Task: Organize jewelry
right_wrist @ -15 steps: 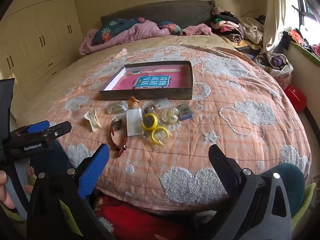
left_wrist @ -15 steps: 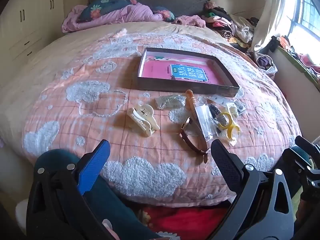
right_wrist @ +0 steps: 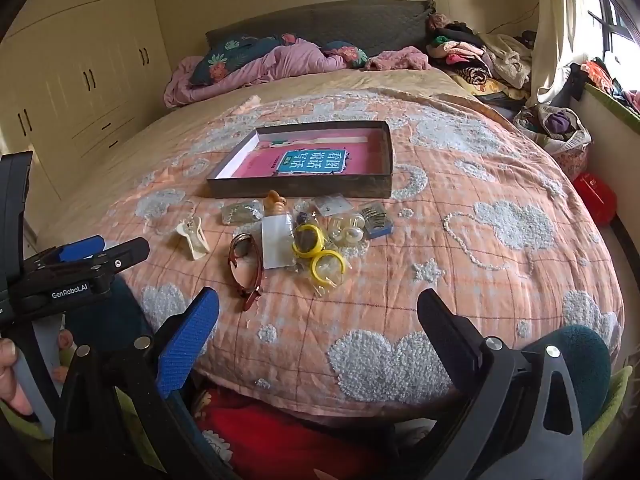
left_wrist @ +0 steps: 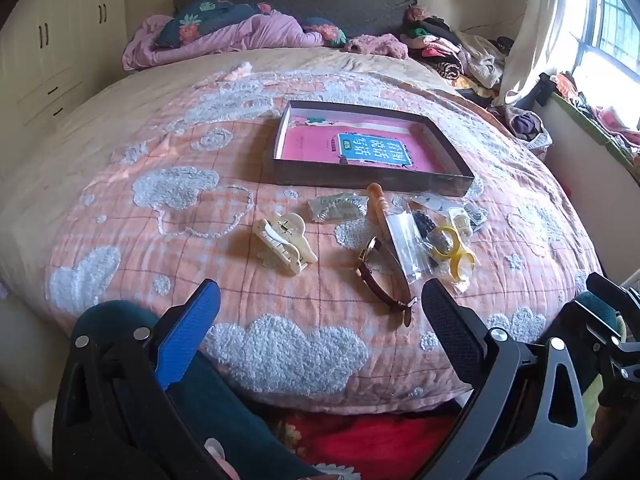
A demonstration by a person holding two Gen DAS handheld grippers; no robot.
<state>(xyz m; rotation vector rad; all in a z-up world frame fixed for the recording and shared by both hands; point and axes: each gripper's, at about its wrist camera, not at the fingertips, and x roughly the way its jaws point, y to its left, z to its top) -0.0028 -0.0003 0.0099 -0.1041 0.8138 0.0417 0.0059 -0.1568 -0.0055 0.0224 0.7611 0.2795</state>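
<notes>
- Looking along both grippers, we find the left gripper [left_wrist: 320,312] and the right gripper [right_wrist: 318,312] each with jaws spread wide and nothing between them, both hanging off the near edge of the bed, clear of the quilt [left_wrist: 168,248].
- We cannot make out what the small clear packets [right_wrist: 348,228] hold beyond pale round beads; the silvery piece [left_wrist: 336,206] is too blurred to name.
- The fisheye rim cuts off the window side in both views, and the gripper bodies hide the floor at the bed's foot.
- The jewelry lies in a loose cluster on the quilt, just in front of the shallow dark tray [left_wrist: 360,178], which holds a pink book [right_wrist: 308,160].
- From the left wrist view: a cream claw clip [left_wrist: 282,242] lies apart to the left; a brown-strapped watch [left_wrist: 384,276] lies nearest the left gripper; two yellow rings [left_wrist: 454,250] in plastic lie to its right, touching each other.
- A white card in a clear sleeve [right_wrist: 276,242] lies between watch and rings.
- Bare quilt lies to the right of the cluster and between it and the near edge.
- Clothes are piled by the headboard [right_wrist: 320,24].
</notes>
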